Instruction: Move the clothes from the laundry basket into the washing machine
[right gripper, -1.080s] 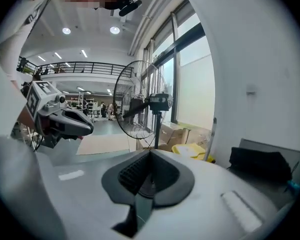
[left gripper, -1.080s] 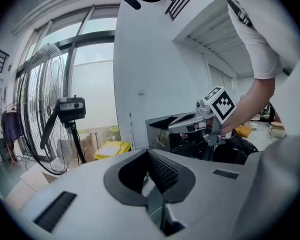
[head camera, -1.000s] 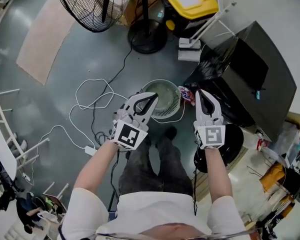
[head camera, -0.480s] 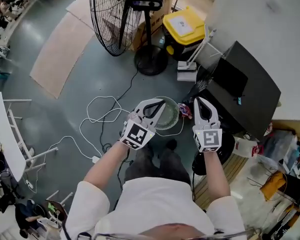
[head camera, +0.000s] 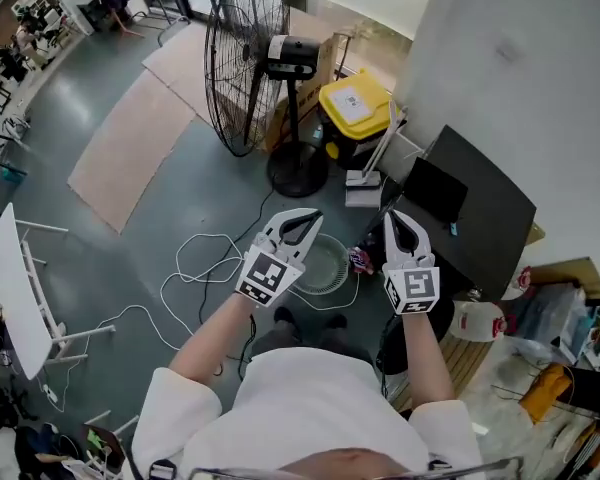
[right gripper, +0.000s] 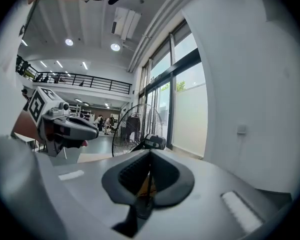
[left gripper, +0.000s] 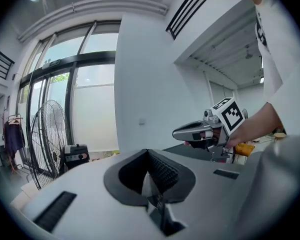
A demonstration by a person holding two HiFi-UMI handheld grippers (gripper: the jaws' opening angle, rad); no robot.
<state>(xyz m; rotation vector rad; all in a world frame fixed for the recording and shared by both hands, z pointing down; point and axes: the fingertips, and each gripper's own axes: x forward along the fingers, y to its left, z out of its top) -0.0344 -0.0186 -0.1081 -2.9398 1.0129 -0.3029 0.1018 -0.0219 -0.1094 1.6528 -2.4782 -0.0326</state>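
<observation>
The round pale laundry basket (head camera: 323,265) stands on the grey floor below my hands, and it looks empty in the head view. A small colourful cloth (head camera: 361,260) lies by its right rim. The dark washing machine (head camera: 475,218) stands to the right against the white wall. My left gripper (head camera: 316,215) hangs high above the basket, shut with nothing in it; its ribbed pads (left gripper: 160,170) meet at the tip. My right gripper (head camera: 397,217) is level with it, above the machine's near edge, shut and empty too. Each gripper view shows the other gripper: the right gripper (left gripper: 179,132) and the left gripper (right gripper: 94,132).
A tall standing fan (head camera: 245,58) and a yellow-lidded bin (head camera: 358,103) are beyond the basket. White cables (head camera: 205,268) loop over the floor at left. A white table (head camera: 10,288) is at far left. Bags and clutter (head camera: 550,328) crowd the right side.
Both grippers rose together, staying shut and empty. The basket and floor dropped farther below them, and the head view tilted up to show more of the fan and room.
</observation>
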